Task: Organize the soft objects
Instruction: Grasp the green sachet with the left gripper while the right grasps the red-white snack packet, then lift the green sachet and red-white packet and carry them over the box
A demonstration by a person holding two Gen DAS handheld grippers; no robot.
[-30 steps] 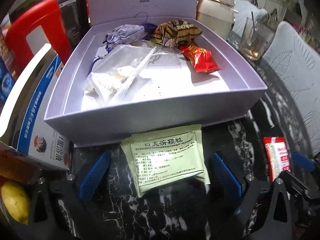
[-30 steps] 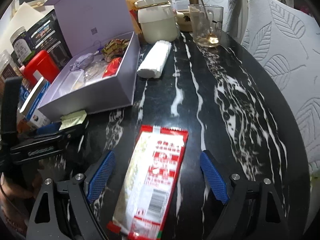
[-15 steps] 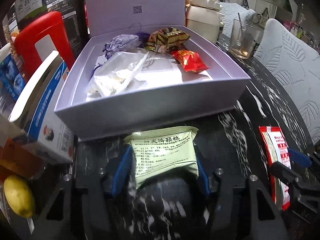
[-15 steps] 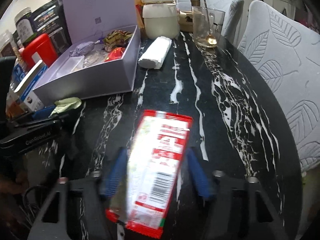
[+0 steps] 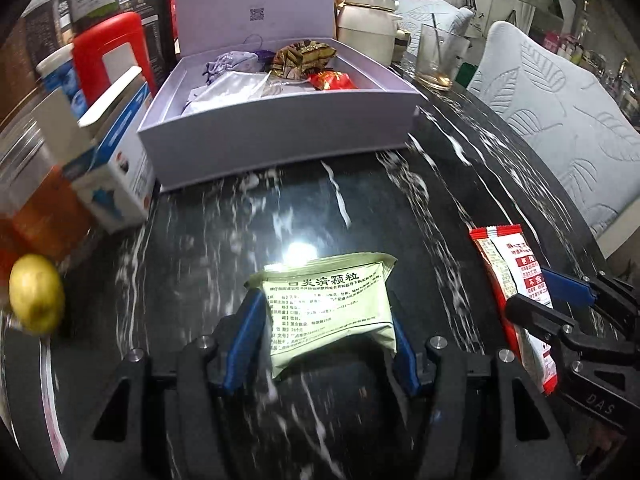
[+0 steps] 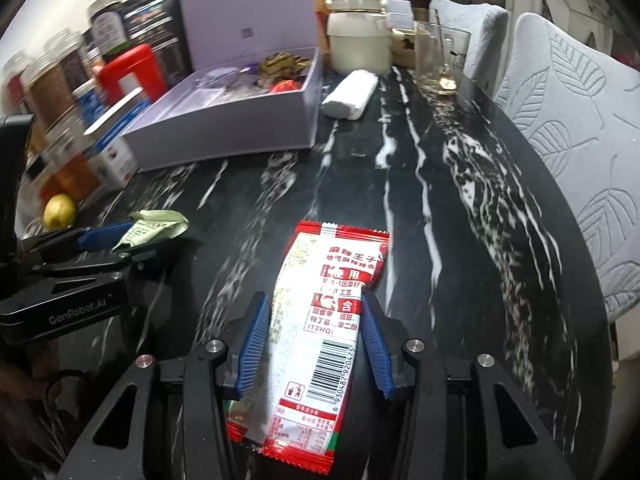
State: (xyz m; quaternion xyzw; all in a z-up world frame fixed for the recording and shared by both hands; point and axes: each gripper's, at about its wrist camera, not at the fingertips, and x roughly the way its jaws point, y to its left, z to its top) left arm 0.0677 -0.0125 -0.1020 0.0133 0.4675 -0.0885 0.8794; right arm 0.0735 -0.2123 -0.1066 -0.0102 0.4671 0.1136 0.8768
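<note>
Left wrist: my left tongs clamp the green sachet, lifted off the black table, well short of the lilac box. Red packet only edge-on at right.

Right wrist: my right tongs, jaws just closed further, grip the red packet, label and barcode readable. White roll beside the box shows only here. Sachet crumpled in left tongs.

Box behind two packets, jar behind box.
</note>
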